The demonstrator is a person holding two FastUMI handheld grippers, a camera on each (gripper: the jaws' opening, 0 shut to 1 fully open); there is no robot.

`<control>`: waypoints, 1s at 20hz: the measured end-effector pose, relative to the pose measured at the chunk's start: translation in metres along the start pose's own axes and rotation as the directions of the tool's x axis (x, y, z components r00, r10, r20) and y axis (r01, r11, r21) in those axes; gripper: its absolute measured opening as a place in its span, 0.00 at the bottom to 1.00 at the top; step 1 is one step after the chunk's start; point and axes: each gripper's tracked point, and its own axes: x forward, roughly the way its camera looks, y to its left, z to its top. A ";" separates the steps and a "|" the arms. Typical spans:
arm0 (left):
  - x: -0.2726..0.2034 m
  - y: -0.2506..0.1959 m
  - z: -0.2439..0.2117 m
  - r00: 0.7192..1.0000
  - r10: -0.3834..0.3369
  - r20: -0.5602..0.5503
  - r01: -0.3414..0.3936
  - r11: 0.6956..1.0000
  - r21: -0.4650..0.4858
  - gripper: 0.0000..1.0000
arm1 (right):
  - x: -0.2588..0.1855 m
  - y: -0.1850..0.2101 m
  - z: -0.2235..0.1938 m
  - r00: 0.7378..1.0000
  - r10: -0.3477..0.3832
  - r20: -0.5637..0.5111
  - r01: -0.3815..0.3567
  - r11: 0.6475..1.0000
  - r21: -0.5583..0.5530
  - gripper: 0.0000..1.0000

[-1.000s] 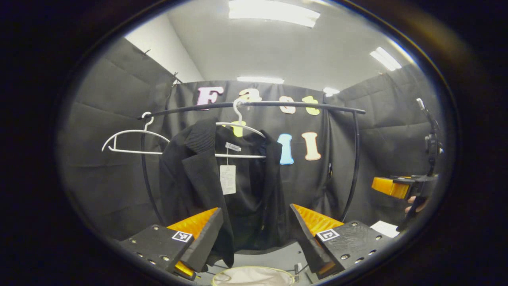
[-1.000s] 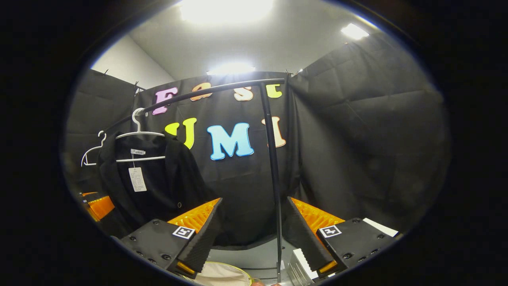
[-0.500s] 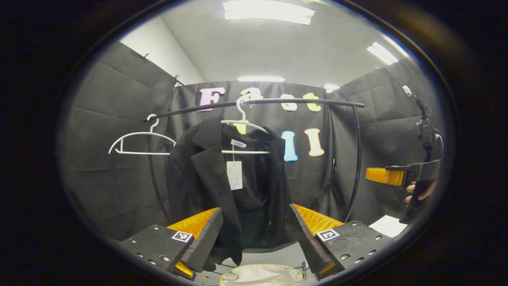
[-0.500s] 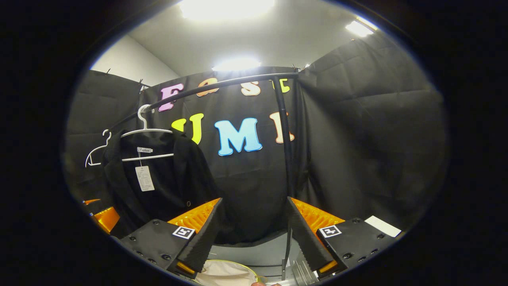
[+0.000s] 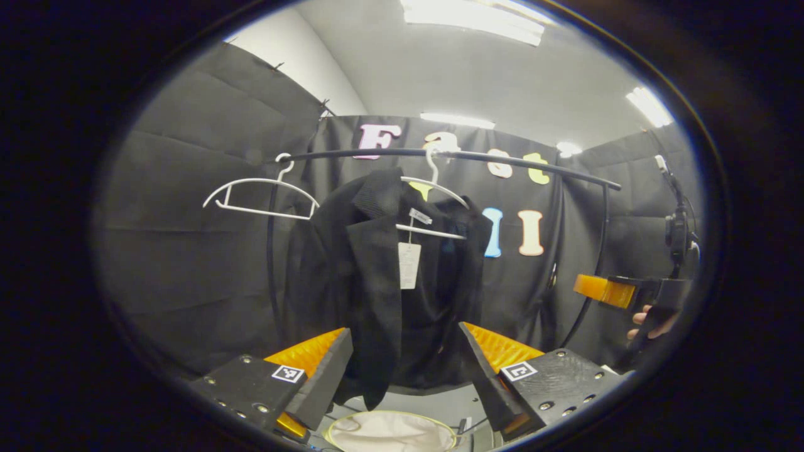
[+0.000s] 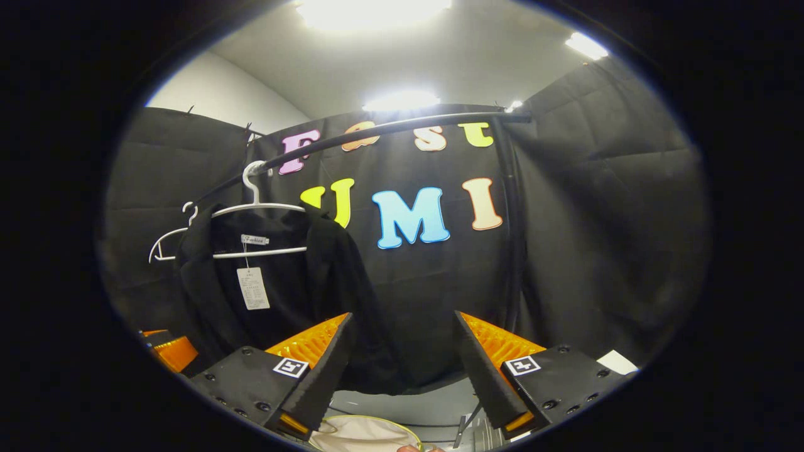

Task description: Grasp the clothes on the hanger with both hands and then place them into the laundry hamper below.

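Since a second ago both views have swung to the left: in the left gripper view the black jacket (image 5: 383,282) now sits centred between the fingers, and in the right gripper view the rack's right upright (image 6: 512,220) has slid off to the right. The left gripper (image 5: 402,370) and the right gripper (image 6: 402,370) both stand with jaws wide apart, holding nothing. The jacket hangs on a white hanger (image 5: 433,201) near the middle of the rail (image 5: 452,154); an empty hanger (image 5: 260,196) hangs toward the rail's left end. The laundry hamper (image 5: 389,432) sits directly below the jacket's hem. To do the grasp well, I'd judge each gripper should take one shoulder, then lift clear of the hanger's arms. Room looks free in front of the rack; the upright crowds the right side
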 end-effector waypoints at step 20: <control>0.094 0.034 0.089 0.927 0.362 0.099 -0.350 0.929 -0.118 0.98 | 0.157 0.114 0.053 0.882 0.464 0.082 -0.465 0.885 -0.017 0.98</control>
